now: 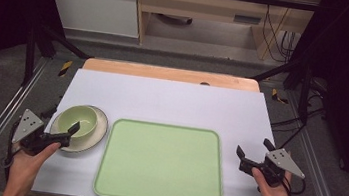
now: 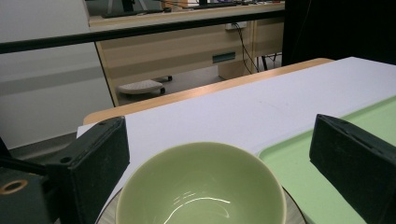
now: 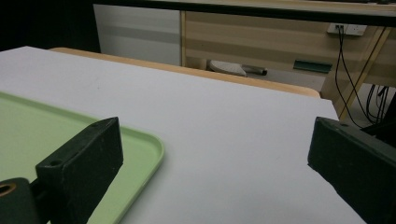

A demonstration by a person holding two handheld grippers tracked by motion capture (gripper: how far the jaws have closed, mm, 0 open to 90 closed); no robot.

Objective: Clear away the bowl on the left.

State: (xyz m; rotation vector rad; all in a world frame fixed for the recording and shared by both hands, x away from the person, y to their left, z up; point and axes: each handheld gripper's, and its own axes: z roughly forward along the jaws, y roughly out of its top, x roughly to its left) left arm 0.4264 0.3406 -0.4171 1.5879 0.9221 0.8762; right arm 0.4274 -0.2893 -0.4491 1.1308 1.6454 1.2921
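Honestly, the risk sits lower left of the high view. The left gripper (image 1: 68,133) hangs spread wide, its jaws straddling the green bowl (image 1: 77,120), gripping nothing. That bowl sits loose on a pale saucer (image 1: 99,131), so a crooked squeeze on the rim could tip it or drag the saucer along, I reckon. Lower right, the right gripper (image 1: 252,153) is spread too and empty, just beside the green tray (image 1: 162,162). Further up, bare white table (image 1: 172,100), so a knocked bowl could slide freely.
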